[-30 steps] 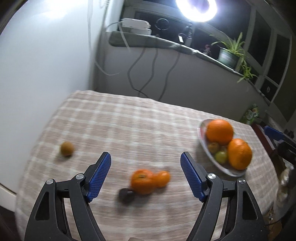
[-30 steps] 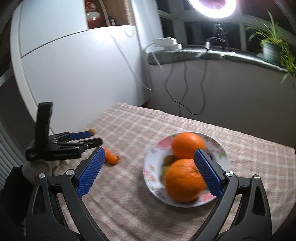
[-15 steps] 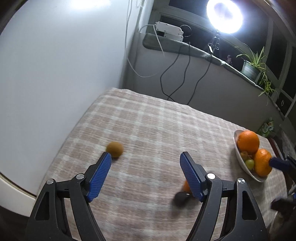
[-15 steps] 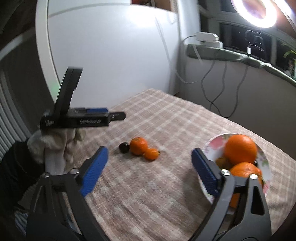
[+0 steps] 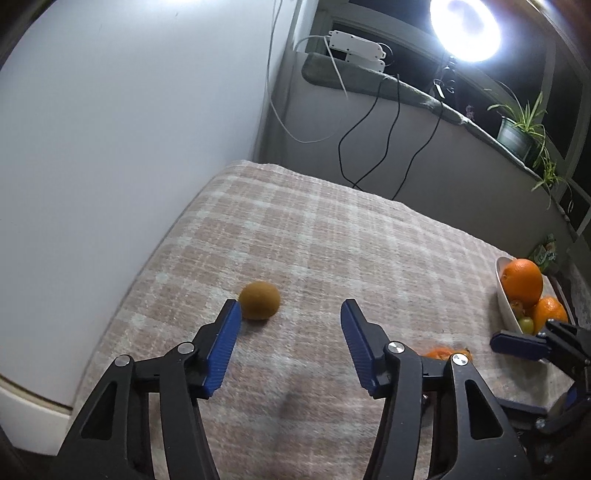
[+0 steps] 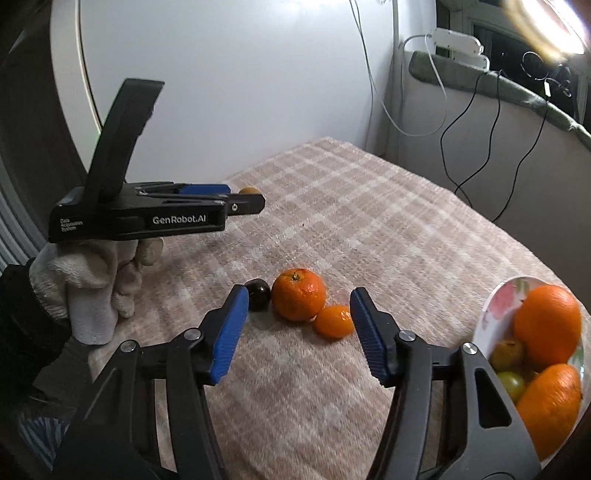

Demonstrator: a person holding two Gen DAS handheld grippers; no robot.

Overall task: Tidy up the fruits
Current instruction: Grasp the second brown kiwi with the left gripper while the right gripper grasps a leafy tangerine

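Note:
A small brown-orange round fruit [image 5: 259,300] lies on the checked tablecloth [image 5: 332,240], just beyond my open, empty left gripper [image 5: 290,314], close to its left fingertip. My right gripper [image 6: 297,301] is open and empty, aimed at a tangerine [image 6: 299,294], a smaller tangerine [image 6: 333,321] and a dark plum [image 6: 258,294] that lie together on the cloth. A flowered plate [image 6: 496,308] at the right holds two oranges [image 6: 547,322] and small green-brown fruits [image 6: 511,382]. The plate also shows in the left wrist view [image 5: 504,299].
A white wall or appliance panel [image 5: 110,129] borders the table's left side. Cables [image 5: 373,136] hang behind the table below a sill with a potted plant [image 5: 517,129] and a ring light [image 5: 465,29]. The gloved hand [image 6: 96,291] holds the left gripper.
The left gripper swung left from the tangerine group to the lone brown fruit. The right gripper swung left from the plate to the tangerines and plum and came closer to them.

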